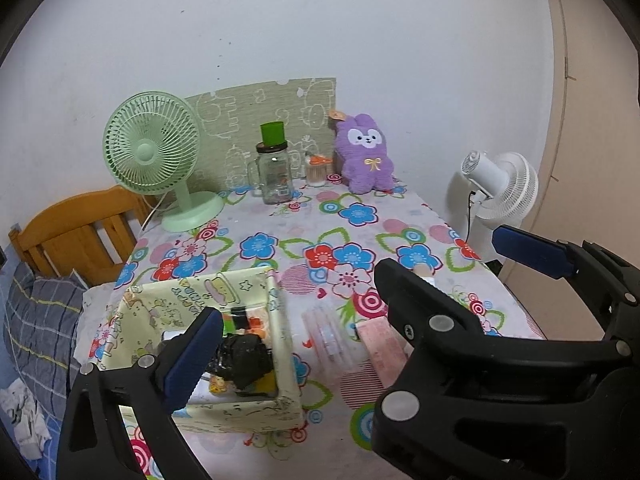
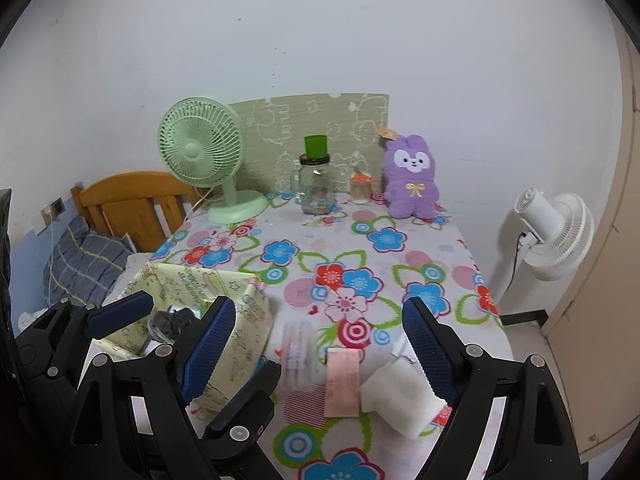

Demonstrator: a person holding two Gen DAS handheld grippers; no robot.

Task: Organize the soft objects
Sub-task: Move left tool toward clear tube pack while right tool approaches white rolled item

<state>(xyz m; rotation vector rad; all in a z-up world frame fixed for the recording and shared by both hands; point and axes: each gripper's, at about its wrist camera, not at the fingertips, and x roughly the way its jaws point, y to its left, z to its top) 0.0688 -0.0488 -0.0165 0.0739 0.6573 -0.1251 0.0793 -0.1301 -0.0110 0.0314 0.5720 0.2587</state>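
Closest in: blue pads of the left tool [image 1: 356,276], spread wide and gripping nothing, hung over the near left part of the table [image 1: 304,216]. Right tool [image 2: 320,304] likewise wide and empty, just beside it, with its left finger poked between the left tool's two.

Under the left tool's left finger: open fabric box [image 1: 289,360], cartoon print, with a crumpled black bag [image 1: 242,354] and small colourful bits inside. Set hard against the table's left edge, with bed [image 1: 40,320] and wooden headboard [image 1: 80,232] straight beyond.

Right of the box, flat on the flowered cloth below the right tool's gap: clear packet [image 2: 298,354], pink packet [image 2: 342,384], then white soft pad [image 2: 400,396]. Last two side by side, the pad beneath the right finger and near the table's right edge.

Past these, a broad bare stretch of cloth across the middle — free room all the way to the back row.

Back row along the wall:
- green desk fan [image 1: 152,152] at the left
- glass jar [image 1: 274,180] with a green cup [image 1: 272,133] on its lid
- small jar [image 1: 318,170]
- purple plush rabbit [image 1: 365,156], upright, patterned board [image 1: 260,104] behind

Off the right edge, well apart from everything on the table: white standing fan [image 1: 504,188] by a beige door [image 1: 580,120].
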